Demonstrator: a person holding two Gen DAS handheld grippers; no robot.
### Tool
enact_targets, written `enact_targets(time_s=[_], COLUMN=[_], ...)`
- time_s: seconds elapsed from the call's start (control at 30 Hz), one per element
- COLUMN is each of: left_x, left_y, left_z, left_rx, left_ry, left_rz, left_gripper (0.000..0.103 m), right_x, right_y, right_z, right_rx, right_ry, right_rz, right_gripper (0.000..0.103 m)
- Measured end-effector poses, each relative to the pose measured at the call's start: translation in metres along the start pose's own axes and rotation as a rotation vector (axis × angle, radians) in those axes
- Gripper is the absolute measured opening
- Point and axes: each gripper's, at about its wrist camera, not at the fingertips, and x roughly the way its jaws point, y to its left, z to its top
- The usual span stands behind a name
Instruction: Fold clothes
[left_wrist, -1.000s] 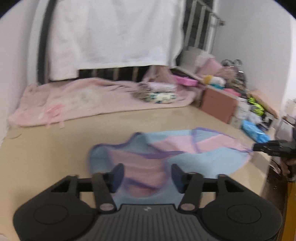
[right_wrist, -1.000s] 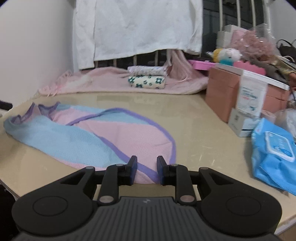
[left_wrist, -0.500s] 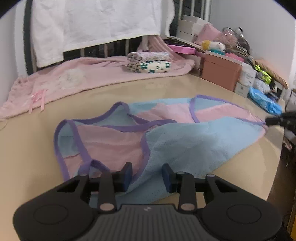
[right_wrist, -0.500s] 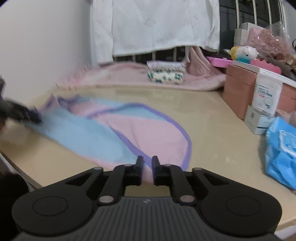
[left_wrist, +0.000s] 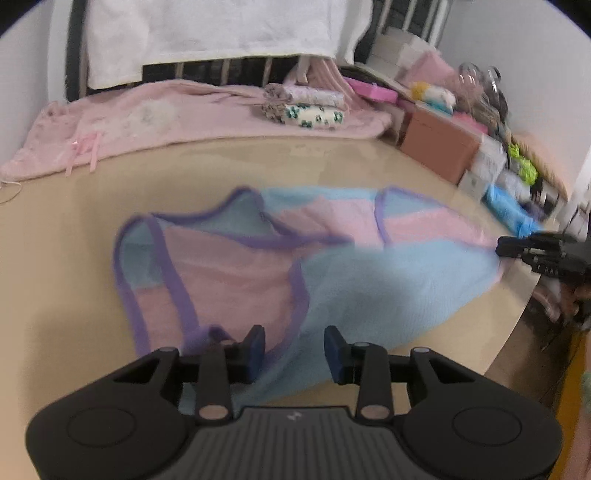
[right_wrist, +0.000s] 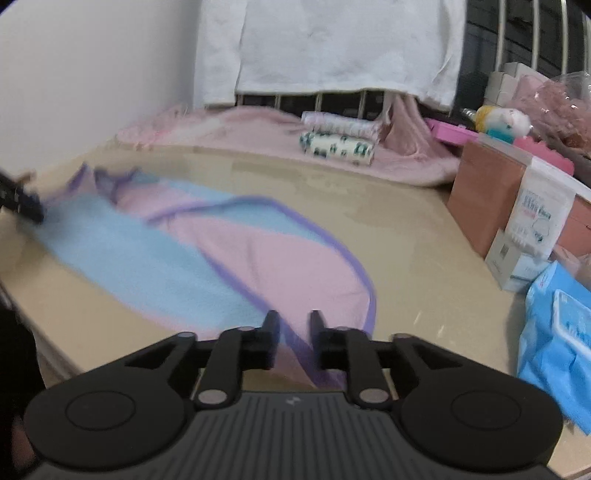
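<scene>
A pink and light-blue garment with purple trim lies spread on the beige table. Over its near edge my left gripper has its jaws opening; blue cloth lies between and under the fingertips, and the pads stand off it. In the right wrist view the same garment stretches away to the left. My right gripper sits at its near purple hem with jaws opening, the hem running through the gap. Each gripper shows in the other's view, at the garment's far end: the right gripper and the left gripper.
A pink blanket and a stack of folded clothes lie at the back under a white cloth hung on a rail. Boxes and a blue wipes pack crowd the right side. The table's front edge is close.
The garment went from bunched to spread flat. The left jaws narrowed, then widened again. The right jaws, nearly closed on the hem half a second ago, have parted.
</scene>
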Motion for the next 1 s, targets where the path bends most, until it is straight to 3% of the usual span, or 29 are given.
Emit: enact_targets(time_s=[0.03,0.1,0.17,0.3,0.43,0.47,0.5,0.53,0.57,0.67,0.77,0.9,1.0], left_x=[-0.002,-0.002,0.022,0.094,0.144,0.149,0.152,0.154,0.154,0.152,0.140,0.092,0.052], left_y=[0.004,0.012,0.019,0.041,0.061,0.066,0.068,0.068,0.069,0.074,0.068,0.039,-0.004], left_z=[0.018,0.057,0.092,0.136,0.140,0.139,0.137,0.134,0.132,0.127,0.129,0.118,0.085], left_rx=[0.005,0.031,0.099,0.048,0.013,-0.009,-0.010,-0.003,0.007,0.002,0.010,0.091,0.178], left_ry=[-0.011,-0.021,0.023,0.127,0.217,0.234,0.241,0.245,0.243,0.237,0.178,0.058,-0.040], left_rz=[-0.003,-0.001,-0.039,-0.026,-0.091,-0.096,-0.099,-0.101,-0.102,-0.107,-0.071,-0.037,0.074], left_gripper=[0.048,0.085,0.088,0.082,0.071,0.060,0.042,0.030,0.011,0.006,0.003,0.003,0.003], right_x=[-0.001,0.016,0.042,0.119,0.175,0.184,0.188,0.193,0.197,0.198,0.193,0.151,0.103], right_y=[0.002,0.006,0.006,-0.001,-0.001,-0.002,-0.003,-0.004,-0.005,-0.002,0.010,0.023,0.037], right_z=[0.011,0.042,0.076,0.125,0.140,0.141,0.140,0.139,0.137,0.135,0.136,0.139,0.133], right_rx=[-0.014,-0.060,-0.098,-0.053,-0.080,-0.083,-0.078,-0.073,-0.068,-0.072,-0.140,-0.198,-0.251], right_ry=[-0.027,-0.023,0.013,0.147,0.254,0.274,0.288,0.302,0.315,0.334,0.306,0.201,0.119], right_rz=[0.011,0.032,0.061,0.100,0.112,0.119,0.133,0.147,0.161,0.195,0.161,0.139,0.114], right_gripper=[0.039,0.045,0.066,0.063,0.055,0.052,0.049,0.036,0.024,0.004,0.003,0.003,0.003])
